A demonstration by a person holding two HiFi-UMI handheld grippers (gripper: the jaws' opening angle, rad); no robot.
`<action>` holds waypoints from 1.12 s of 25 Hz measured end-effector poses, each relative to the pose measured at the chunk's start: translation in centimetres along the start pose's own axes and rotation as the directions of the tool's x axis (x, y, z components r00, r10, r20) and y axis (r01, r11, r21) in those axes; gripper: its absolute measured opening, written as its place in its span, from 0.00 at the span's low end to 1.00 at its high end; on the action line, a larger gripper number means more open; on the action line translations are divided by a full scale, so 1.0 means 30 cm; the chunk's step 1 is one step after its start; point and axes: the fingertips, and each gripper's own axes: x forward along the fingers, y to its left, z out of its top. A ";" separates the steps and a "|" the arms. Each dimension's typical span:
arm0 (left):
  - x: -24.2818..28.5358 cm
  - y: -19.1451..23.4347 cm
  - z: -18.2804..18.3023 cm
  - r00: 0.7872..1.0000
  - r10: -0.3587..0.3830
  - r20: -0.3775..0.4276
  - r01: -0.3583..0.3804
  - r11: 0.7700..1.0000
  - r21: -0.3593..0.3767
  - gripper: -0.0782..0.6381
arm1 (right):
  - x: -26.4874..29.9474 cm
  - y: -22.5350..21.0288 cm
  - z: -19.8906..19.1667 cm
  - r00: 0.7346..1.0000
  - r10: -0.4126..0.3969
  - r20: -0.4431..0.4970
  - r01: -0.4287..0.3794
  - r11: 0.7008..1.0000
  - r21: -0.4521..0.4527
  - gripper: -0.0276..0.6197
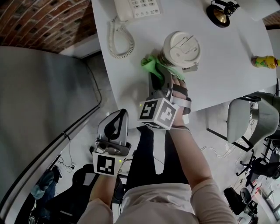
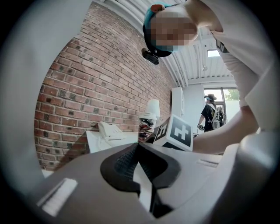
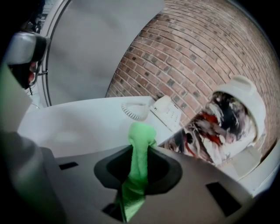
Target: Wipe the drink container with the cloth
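One drink container (image 1: 182, 49), a lidded cup with a white lid and a busy printed wall, stood on the white desk (image 1: 236, 83), roughly midway between the far edge and the near edge. Bunched against its side nearest the person was a green cloth (image 1: 153, 65). The right gripper (image 1: 158, 78) had its tongs clamped on that cloth, a fold of green sticking up between them just beside the cup. It reached in over the desk's near edge.

The left gripper (image 1: 118, 116) hung well apart from all this, off the desk past its near edge and beside the person's legs. Its tongs were pressed together with nothing between them.

At the far edge sat a white phone (image 1: 135, 8), its coiled cord (image 1: 120, 41) trailing toward the cup. A yellow bottle (image 1: 264, 61) lay at the right edge.
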 end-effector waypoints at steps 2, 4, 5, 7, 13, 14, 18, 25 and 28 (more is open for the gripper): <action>-0.002 -0.003 0.001 1.000 0.003 -0.001 -0.003 1.000 -0.001 0.12 | -0.005 -0.003 0.001 1.000 0.001 0.010 -0.001 1.000 0.005 0.14; -0.004 -0.003 0.003 1.000 0.007 0.000 -0.007 1.000 -0.001 0.12 | -0.011 -0.005 0.004 1.000 0.000 0.019 0.000 1.000 0.006 0.14; -0.005 -0.003 0.003 1.000 0.008 -0.001 -0.008 1.000 0.000 0.12 | -0.016 -0.006 0.007 1.000 -0.001 0.023 0.001 1.000 0.005 0.14; -0.007 -0.001 0.004 1.000 0.013 -0.001 -0.013 1.000 0.000 0.12 | -0.030 -0.008 0.017 0.999 -0.002 0.037 0.001 1.000 0.008 0.14; 0.010 0.010 0.053 0.998 0.041 0.036 -0.041 0.999 -0.006 0.12 | -0.109 -0.018 0.052 0.996 0.020 0.092 -0.024 0.999 0.038 0.14; 0.012 0.012 0.068 0.998 0.047 0.042 -0.047 0.999 -0.008 0.12 | -0.127 -0.022 0.060 0.994 0.021 0.106 -0.027 0.998 0.049 0.14; 0.016 0.015 0.134 0.996 0.067 0.055 -0.066 0.998 -0.008 0.12 | -0.226 -0.063 0.113 0.982 0.015 0.187 -0.037 0.993 0.113 0.14; -0.013 0.006 0.269 0.992 0.118 0.046 -0.118 0.993 -0.013 0.12 | -0.458 -0.157 0.177 0.939 0.033 0.341 -0.141 0.944 0.298 0.14; -0.039 0.009 0.337 0.986 0.158 0.043 -0.157 0.987 -0.022 0.12 | -0.555 -0.211 0.169 0.915 0.030 0.403 -0.204 0.895 0.397 0.14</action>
